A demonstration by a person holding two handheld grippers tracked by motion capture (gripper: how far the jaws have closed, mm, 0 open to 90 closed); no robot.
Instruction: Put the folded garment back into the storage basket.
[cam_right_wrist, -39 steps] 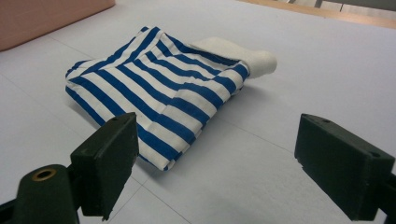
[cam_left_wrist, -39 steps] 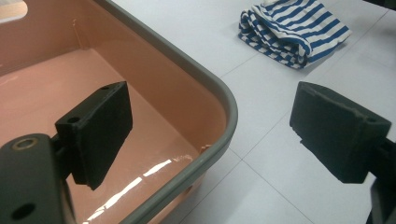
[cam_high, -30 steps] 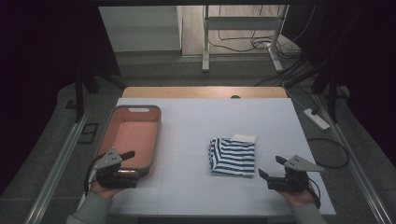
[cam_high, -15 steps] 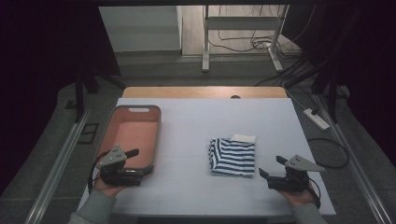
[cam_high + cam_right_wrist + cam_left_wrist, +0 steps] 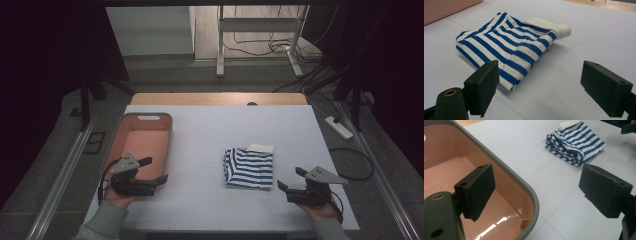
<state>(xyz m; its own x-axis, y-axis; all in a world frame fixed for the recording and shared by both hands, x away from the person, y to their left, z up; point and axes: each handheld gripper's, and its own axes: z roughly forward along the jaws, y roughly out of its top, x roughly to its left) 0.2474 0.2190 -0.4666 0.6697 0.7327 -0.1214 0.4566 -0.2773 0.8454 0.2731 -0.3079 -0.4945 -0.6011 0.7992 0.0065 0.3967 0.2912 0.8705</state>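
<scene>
A folded blue-and-white striped cloth [image 5: 249, 167] lies on the white table [image 5: 210, 135], right of centre, with a white piece peeking out at its far edge. My left gripper [image 5: 156, 169] is open over the near right corner of the pink tray [image 5: 145, 116]. In the left gripper view its jaws [image 5: 535, 173] straddle the tray rim [image 5: 519, 180], one inside and one over the table, and the cloth [image 5: 576, 143] lies farther off. My right gripper [image 5: 288, 177] rests open just right of the cloth's near corner. Its jaws [image 5: 540, 67] face the cloth [image 5: 509, 42] with nothing between them.
The pink tray holds nothing that I can see. A wooden strip [image 5: 215, 98] runs along the table's far edge. Beyond it are a metal stand [image 5: 260, 30] and floor cables. A white power strip [image 5: 339, 127] lies on the floor at right.
My left gripper has edged slightly to the right near the tray's corner. The right gripper and the cloth have not moved.
</scene>
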